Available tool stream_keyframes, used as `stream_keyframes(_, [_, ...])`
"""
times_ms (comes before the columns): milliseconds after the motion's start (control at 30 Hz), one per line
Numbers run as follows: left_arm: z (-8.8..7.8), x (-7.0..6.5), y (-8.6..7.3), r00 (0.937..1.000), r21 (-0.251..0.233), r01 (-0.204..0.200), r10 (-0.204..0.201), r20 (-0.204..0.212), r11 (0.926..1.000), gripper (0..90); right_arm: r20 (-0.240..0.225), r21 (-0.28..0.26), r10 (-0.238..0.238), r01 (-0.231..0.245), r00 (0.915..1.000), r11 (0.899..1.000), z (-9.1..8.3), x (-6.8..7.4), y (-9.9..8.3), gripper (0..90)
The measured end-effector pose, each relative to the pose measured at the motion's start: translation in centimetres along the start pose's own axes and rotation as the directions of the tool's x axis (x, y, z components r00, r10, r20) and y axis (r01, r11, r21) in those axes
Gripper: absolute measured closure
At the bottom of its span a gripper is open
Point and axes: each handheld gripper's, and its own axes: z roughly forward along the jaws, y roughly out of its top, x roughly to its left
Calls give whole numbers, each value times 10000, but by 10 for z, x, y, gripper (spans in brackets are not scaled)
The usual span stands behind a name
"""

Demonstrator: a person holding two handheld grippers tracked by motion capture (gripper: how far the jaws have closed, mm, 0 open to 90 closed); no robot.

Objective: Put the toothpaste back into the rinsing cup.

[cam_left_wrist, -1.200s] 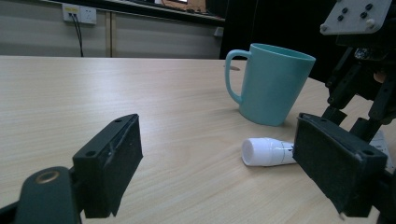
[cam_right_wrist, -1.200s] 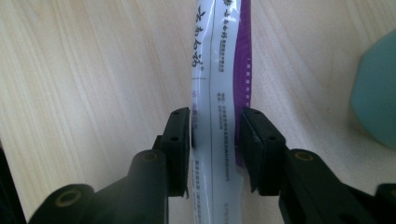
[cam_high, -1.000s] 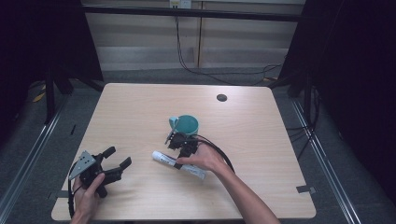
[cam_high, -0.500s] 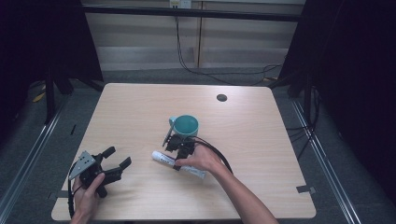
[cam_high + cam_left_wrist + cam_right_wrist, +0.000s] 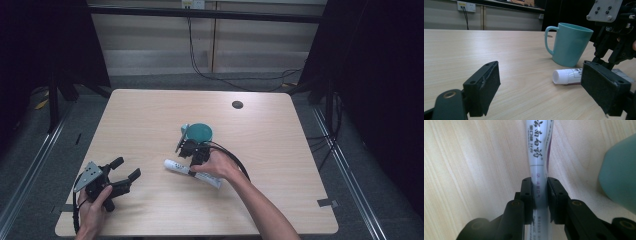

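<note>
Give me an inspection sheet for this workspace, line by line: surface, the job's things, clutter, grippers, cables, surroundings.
Surface: light wooden table, with a dark round spot near the far edge.
Job's things: white tube lying flat; teal mug upright just beyond it.
Clutter: nothing seen.
Grippers: right gripper has just closed on the tube's middle; left gripper open, resting near the table's front left corner.
Cables: black cable loops from the right gripper.
Surroundings: dark curtains, wall sockets, floor cables behind the table.
</note>
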Motion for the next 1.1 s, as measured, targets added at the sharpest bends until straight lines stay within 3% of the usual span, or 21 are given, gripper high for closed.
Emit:
stream_keyframes(233, [0, -1, 0, 10000, -36, 54, -54, 5, 10000, 157, -4, 138, 70, -70, 10000, 9999, 5, -1, 1, 752])
stream_keyframes(867, [0, 0, 0, 10000, 30, 10, -10, 12, 10000, 157, 198, 1207, 42, -66, 9998, 9927, 15, 3, 13, 757])
stream_keyframes(1067, [0, 0, 0, 9999, 8, 112, -112, 10, 9999, 157, 176, 1253, 9, -31, 9998, 9921, 14, 3, 13, 769])
stream_keyframes(1100, [0, 0, 0, 9999, 5, 112, -112, 13, 9999, 157, 376, 1195, 47, -91, 9993, 9928, 14, 3, 13, 770])
